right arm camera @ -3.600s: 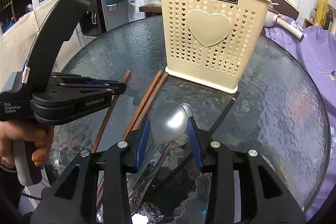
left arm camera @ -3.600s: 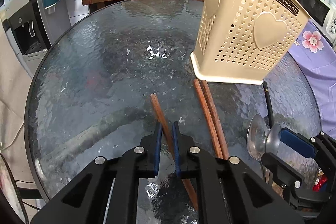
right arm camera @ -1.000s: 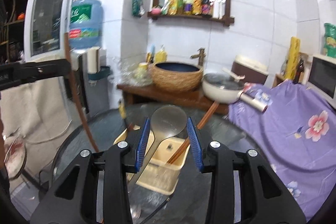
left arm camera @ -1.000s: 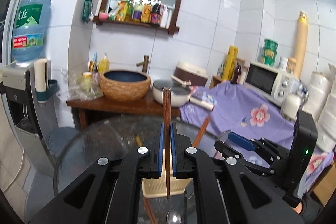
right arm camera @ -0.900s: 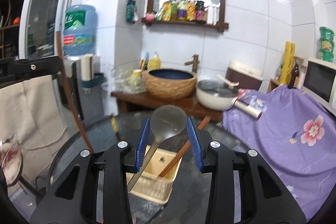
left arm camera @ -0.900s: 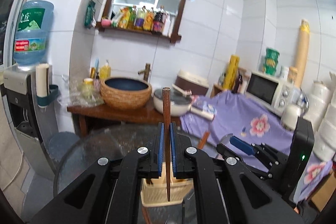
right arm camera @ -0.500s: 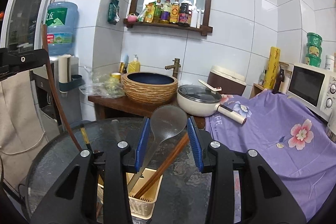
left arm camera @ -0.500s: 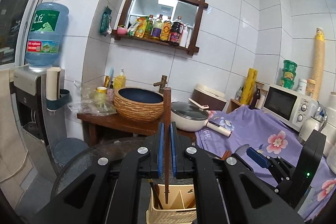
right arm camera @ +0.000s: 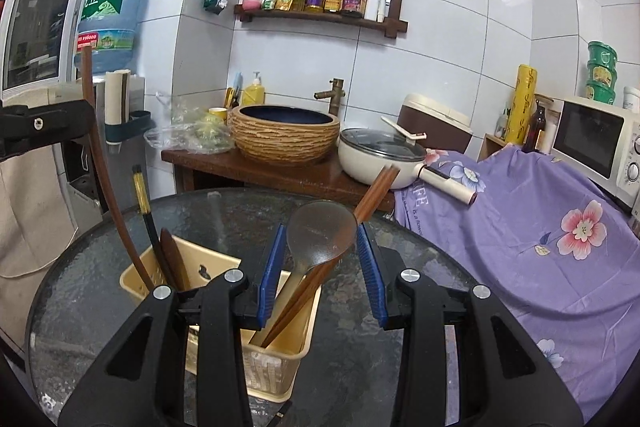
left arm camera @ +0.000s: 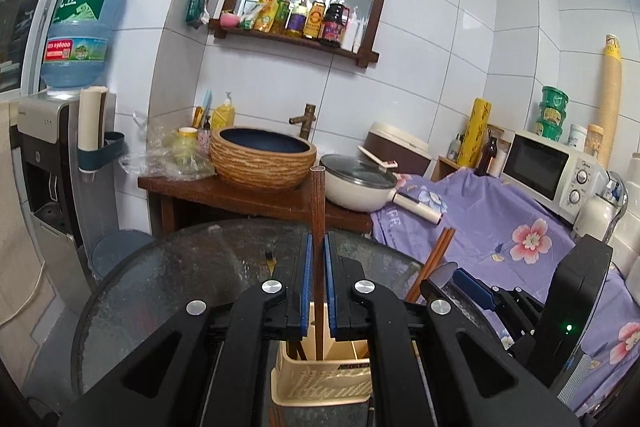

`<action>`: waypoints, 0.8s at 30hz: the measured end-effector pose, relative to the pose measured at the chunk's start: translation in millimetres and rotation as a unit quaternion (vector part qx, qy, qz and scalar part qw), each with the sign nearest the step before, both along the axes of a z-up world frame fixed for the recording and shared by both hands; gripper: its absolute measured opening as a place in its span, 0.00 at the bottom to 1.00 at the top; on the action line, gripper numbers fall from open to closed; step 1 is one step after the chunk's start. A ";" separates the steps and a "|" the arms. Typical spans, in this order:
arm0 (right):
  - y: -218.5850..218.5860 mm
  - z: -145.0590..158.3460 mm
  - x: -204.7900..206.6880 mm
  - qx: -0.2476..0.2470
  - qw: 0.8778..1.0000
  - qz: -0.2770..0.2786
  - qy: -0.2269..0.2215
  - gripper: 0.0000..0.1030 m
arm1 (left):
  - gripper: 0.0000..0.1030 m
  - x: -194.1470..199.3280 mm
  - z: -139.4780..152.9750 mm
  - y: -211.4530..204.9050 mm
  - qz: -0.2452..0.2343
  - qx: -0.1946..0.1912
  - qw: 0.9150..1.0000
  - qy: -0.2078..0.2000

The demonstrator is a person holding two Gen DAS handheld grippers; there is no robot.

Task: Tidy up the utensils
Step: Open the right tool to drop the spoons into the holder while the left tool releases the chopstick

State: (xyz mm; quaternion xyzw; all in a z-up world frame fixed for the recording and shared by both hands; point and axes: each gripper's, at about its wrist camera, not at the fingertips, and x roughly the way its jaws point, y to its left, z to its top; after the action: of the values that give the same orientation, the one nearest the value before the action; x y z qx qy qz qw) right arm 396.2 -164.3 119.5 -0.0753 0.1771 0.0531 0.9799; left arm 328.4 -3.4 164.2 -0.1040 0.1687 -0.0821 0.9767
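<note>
The left gripper (left arm camera: 316, 291) is clamped on a single brown chopstick (left arm camera: 318, 211), held upright between the blue pads with its blunt end rising above them and its lower end reaching down into the cream utensil basket (left arm camera: 320, 383) directly below. The right gripper (right arm camera: 322, 267) holds a metal spoon (right arm camera: 320, 235) by the edges of its bowl, the jaws set at a moderate width; the handle slants down into the nearer compartment of the same basket (right arm camera: 276, 363). A pair of brown chopsticks (right arm camera: 376, 191) already leans in that compartment, tops tilted up and right behind the spoon. In the farther compartment stand a black chopstick with a gold band (right arm camera: 140, 195) and a dark wooden utensil (right arm camera: 174, 259). The basket rests on a round textured-glass worktop (right arm camera: 420, 359). In the right wrist view the left gripper's chopstick (right arm camera: 96, 147) appears at the left, its lower end inside the basket's far compartment. Beyond the worktop a wooden side table carries a woven basin (right arm camera: 286, 133) and a lidded white pan (right arm camera: 380, 155); a purple flowered cloth (right arm camera: 540, 227) lies to the right.
</note>
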 end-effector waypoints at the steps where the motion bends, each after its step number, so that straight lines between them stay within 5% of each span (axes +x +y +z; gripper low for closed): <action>1: 1.1 -2.7 -0.7 -0.001 1.000 0.002 0.000 0.36 | 0.06 0.1 -3.3 0.4 0.000 0.000 1.000 0.003; 19: 9.9 -39.7 -3.4 -0.024 0.999 0.030 0.026 0.37 | 0.06 11.3 -50.5 -6.9 -0.019 0.019 0.998 0.061; 24: 3.2 -39.3 -10.9 -0.007 0.999 0.034 0.014 0.52 | 0.06 9.2 -53.1 -4.0 -0.024 0.013 0.998 0.062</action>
State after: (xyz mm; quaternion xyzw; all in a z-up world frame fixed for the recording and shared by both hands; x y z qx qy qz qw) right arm 385.3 -161.0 80.2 -0.0878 0.1889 0.0866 0.9742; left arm 337.6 -7.4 111.1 -0.0923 0.2328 -0.0962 0.9633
